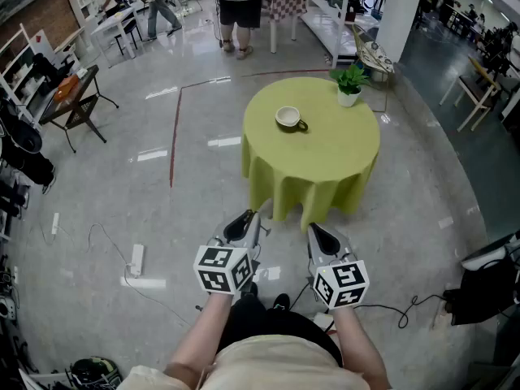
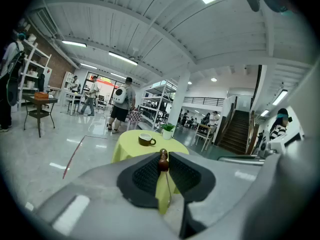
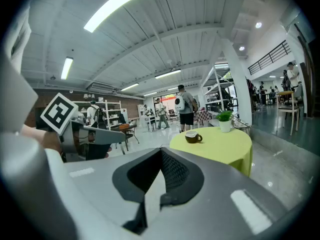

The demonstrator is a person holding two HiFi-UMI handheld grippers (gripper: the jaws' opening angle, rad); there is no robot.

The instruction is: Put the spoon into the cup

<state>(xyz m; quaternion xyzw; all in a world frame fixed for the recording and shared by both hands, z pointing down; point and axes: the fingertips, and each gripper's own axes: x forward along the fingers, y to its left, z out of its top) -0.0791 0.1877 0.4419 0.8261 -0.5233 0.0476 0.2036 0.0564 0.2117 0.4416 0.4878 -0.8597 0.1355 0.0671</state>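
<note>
A brown cup [image 1: 290,119] with a white inside stands on the round table with a yellow-green cloth [image 1: 325,157], well ahead of both grippers. My left gripper [image 1: 248,215] is held in the air short of the table's near edge. In the left gripper view this gripper [image 2: 163,154] is shut on a thin spoon [image 2: 163,163], whose brown end sticks out between the pads, and the cup [image 2: 146,140] shows far beyond. My right gripper [image 1: 315,228] hangs beside it. Its pads [image 3: 170,171] meet with nothing between them, and the cup [image 3: 192,137] lies ahead to the right.
A small green plant in a white pot [image 1: 349,85] stands at the table's far right. Cables and a white power strip [image 1: 136,258] lie on the floor at left. A dark side table [image 1: 75,96] stands at far left. People [image 1: 240,10] and shelves are behind the table.
</note>
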